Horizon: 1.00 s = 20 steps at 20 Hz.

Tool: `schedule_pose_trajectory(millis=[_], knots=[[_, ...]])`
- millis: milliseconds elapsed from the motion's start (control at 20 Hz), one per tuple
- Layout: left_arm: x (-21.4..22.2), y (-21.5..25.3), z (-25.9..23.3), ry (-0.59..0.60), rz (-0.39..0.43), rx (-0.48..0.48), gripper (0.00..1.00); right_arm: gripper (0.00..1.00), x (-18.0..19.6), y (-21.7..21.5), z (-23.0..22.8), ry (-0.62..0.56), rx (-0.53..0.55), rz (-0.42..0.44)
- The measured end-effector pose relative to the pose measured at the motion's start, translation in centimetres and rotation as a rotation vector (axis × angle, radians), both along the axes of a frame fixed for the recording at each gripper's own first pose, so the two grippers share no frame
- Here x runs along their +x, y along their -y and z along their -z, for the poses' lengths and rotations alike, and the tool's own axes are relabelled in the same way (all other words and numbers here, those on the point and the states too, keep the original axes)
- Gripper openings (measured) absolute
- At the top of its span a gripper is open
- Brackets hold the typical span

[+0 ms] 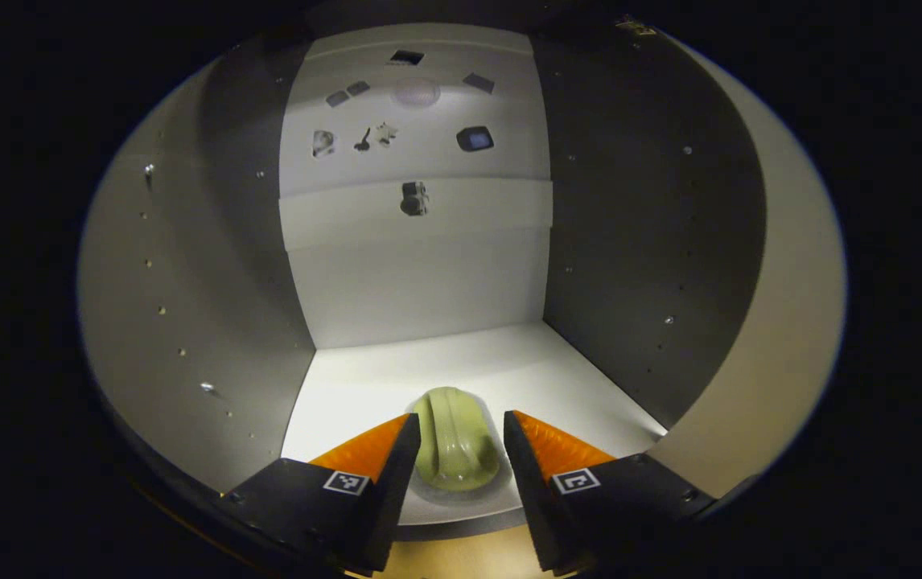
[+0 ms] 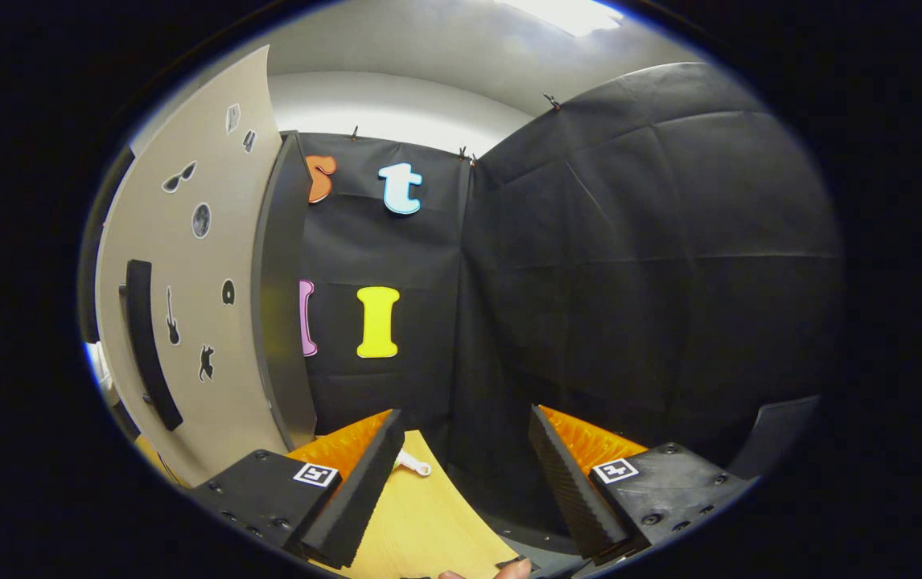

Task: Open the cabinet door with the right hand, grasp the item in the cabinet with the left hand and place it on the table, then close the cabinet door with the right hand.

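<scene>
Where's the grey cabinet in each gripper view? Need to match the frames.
Left gripper view: the grey cabinet takes the centre, seen from inside; a pale green glossy item lies on its white floor between the open fingers of the left gripper.
Right gripper view: its open beige door with a black bar handle stands at the left.
Shared landmark: the yellow wooden table, bottom centre in both.

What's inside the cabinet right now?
One pale green item lies on the cabinet floor near the front edge, between the open left gripper fingers. Its underside is hidden.
</scene>
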State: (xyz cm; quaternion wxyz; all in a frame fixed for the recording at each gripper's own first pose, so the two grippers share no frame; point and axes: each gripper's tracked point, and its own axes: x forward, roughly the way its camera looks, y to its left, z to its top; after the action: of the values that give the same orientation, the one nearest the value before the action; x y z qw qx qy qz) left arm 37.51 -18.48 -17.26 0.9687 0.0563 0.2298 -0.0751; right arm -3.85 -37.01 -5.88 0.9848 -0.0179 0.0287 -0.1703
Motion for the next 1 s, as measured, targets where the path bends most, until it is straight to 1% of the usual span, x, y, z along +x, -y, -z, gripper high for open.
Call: schedule_pose_trajectory(millis=[50, 100, 150, 200, 250, 300, 350, 400, 450, 500, 550, 650, 700, 800, 850, 1000], knots=[[0.4, -0.1, 0.5, -0.013, -0.003, 0.007, 0.66, 0.95, -0.1, 0.3, 0.1, -0.001, -0.006, 0.004], [0.8, -0.3, 1.1, -0.024, -0.008, 0.019, 0.61, 0.99, -0.1, 0.4, 0.0, -0.001, -0.008, 0.008], [1.0, -0.4, 1.7, -0.041, -0.010, 0.028, 0.59, 0.99, -0.1, 0.6, 0.0, 0.000, -0.006, 0.011], [1.2, -0.6, 2.3, -0.058, -0.020, 0.035, 0.54, 0.99, -0.2, 0.8, 0.0, 0.001, -0.002, 0.014], [1.4, -0.7, 2.8, -0.067, -0.026, 0.037, 0.50, 0.95, -0.2, 0.8, 0.0, 0.002, 0.004, 0.016], [1.5, -0.6, 2.4, -0.053, -0.026, 0.032, 0.43, 0.99, -0.3, 0.8, 0.1, 0.000, 0.010, 0.017], [1.6, -0.6, 2.4, -0.049, -0.028, 0.031, 0.43, 0.99, -0.4, 0.8, 0.1, -0.001, 0.014, 0.018], [1.6, -0.7, 2.4, -0.048, -0.032, 0.030, 0.32, 0.99, -0.6, 0.8, 0.1, 0.000, 0.014, 0.019], [1.5, -0.9, 2.2, -0.038, -0.046, 0.031, 0.31, 0.99, -0.8, 0.7, 0.0, 0.001, 0.013, 0.019], [1.3, -1.1, 1.9, -0.032, -0.059, 0.030, 0.28, 0.95, -0.9, 0.6, -0.2, 0.003, 0.011, 0.017], [0.8, -1.0, 1.5, -0.021, -0.059, 0.012, 0.24, 0.95, -1.1, 0.4, -0.4, 0.007, 0.010, 0.015], [-0.5, -0.9, 0.3, 0.002, -0.051, -0.027, 0.23, 0.95, -1.2, -0.2, -0.8, 0.020, 0.012, 0.005], [-1.4, -1.0, -0.4, 0.010, -0.044, -0.034, 0.22, 0.99, -1.2, -0.5, -1.0, 0.024, 0.016, 0.000], [-3.6, -1.4, -1.7, 0.030, -0.033, -0.042, 0.22, 1.00, -1.4, -1.6, -1.3, 0.035, 0.026, -0.019], [-5.0, -1.6, -2.2, 0.038, -0.026, -0.047, 0.22, 0.99, -1.3, -2.2, -1.5, 0.039, 0.029, -0.031], [-9.2, -2.5, -3.7, 0.072, -0.014, -0.059, 0.22, 0.99, -1.3, -3.8, -1.6, 0.041, 0.028, -0.058]])
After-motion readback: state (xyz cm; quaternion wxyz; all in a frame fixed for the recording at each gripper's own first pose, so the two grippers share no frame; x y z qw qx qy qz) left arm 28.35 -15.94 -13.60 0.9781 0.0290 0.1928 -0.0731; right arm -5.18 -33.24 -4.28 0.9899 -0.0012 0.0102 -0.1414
